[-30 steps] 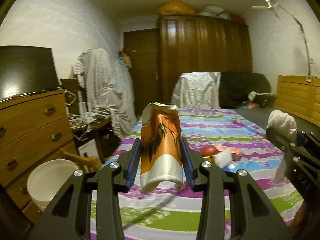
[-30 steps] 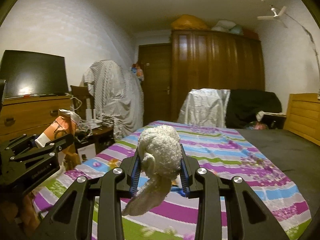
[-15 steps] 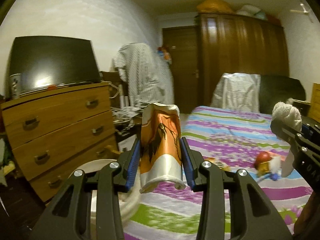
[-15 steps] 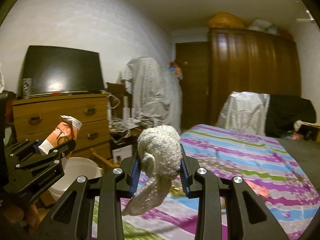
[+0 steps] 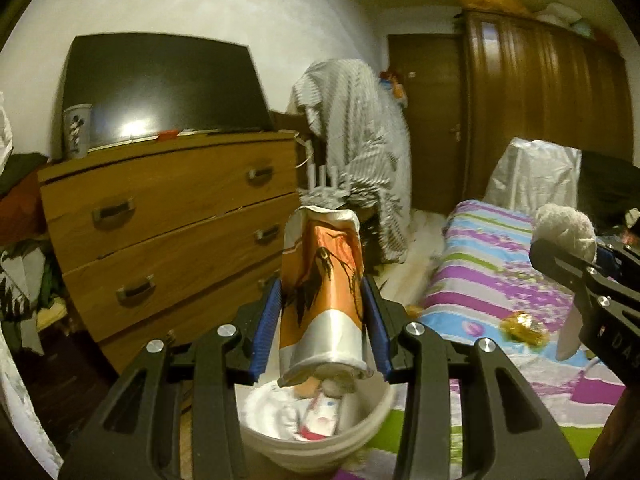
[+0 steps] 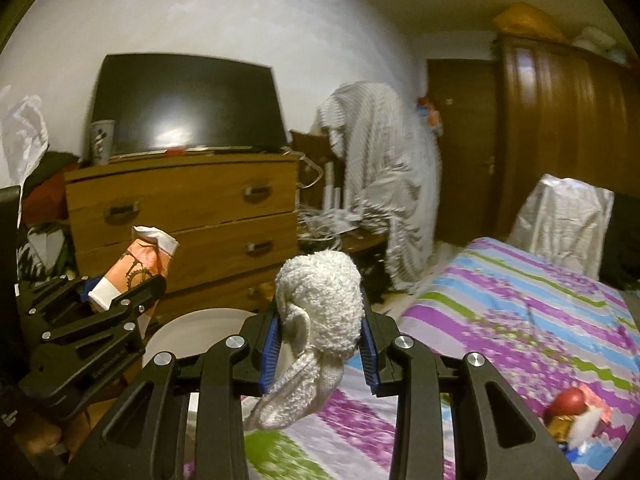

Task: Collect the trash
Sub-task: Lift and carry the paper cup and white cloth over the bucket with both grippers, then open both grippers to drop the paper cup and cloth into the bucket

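Pinching a crumpled orange-and-silver foil snack wrapper (image 5: 322, 300) upright between its blue pads, the left gripper (image 5: 323, 322) sits right above the round white plastic bucket (image 5: 372, 430), and the wrapper's lower end hangs just over the bucket's rim. Already inside the bucket there's some white and pinkish rubbish, too blurry to say what exactly.

The right gripper (image 6: 320, 334) has its blue pads squeezed onto a wadded-up off-white fuzzy cloth (image 6: 320, 304), with a loose tail of it dangling down below the jaws. From that camera the bucket (image 6: 180, 328) shows just past the jaws on the left, so the wad is near the bucket but off to the bed side of it, not over it. The left gripper with its wrapper (image 6: 140, 266) shows at that picture's left edge too.

Further out from the bucket: the bed with the striped purple, green and blue sheet (image 5: 500, 272) runs right beside it, with a crinkly gold wrapper (image 5: 522, 322) lying on it near the bucket end, plus a red-and-white bit of litter (image 6: 576, 412) a bit further along. Behind the bucket stands a wooden three-drawer dresser (image 5: 180, 216) with a dark flat screen (image 5: 160, 88) on top.
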`<state>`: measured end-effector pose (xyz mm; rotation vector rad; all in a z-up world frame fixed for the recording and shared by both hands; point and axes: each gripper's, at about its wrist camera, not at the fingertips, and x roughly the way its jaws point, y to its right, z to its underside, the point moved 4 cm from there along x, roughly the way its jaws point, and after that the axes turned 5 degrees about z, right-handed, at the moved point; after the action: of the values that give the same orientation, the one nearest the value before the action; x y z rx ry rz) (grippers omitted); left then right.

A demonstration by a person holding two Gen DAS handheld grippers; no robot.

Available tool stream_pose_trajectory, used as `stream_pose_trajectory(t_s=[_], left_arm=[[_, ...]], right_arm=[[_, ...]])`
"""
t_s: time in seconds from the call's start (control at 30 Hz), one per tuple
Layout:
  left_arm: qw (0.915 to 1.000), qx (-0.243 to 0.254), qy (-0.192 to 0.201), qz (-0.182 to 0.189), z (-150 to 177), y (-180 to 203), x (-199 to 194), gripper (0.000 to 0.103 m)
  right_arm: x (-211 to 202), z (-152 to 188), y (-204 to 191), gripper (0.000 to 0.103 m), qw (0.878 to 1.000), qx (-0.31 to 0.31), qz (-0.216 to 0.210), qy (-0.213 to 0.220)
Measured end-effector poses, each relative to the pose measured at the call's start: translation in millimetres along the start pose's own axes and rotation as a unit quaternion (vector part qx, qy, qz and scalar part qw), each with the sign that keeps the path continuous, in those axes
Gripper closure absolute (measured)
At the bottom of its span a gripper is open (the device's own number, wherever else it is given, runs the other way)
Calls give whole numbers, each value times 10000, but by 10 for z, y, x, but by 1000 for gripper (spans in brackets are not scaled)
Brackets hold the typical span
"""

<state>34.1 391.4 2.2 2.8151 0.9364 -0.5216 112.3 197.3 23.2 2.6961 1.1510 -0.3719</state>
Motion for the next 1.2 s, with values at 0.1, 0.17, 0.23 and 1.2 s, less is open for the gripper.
stream_pose_trajectory(t_s=[0.1, 0.17, 0.23, 1.2], left_arm=[[9998, -62, -151, -103, 19, -147, 132, 64], [9994, -101, -302, -149, 46, -264, 238, 64], [9985, -160, -494, -170, 73, -377, 358, 64], [9781, -538, -2007, 62, 585, -987, 1280, 64]], right_arm=[[339, -74, -276, 68, 9995, -74, -205, -225], [557, -104, -421, 68, 9987, -110, -319, -372], [775, -103, -556, 68, 9970, -138, -471, -598], [2302, 448, -768, 68, 9557, -77, -1290, -2643]])
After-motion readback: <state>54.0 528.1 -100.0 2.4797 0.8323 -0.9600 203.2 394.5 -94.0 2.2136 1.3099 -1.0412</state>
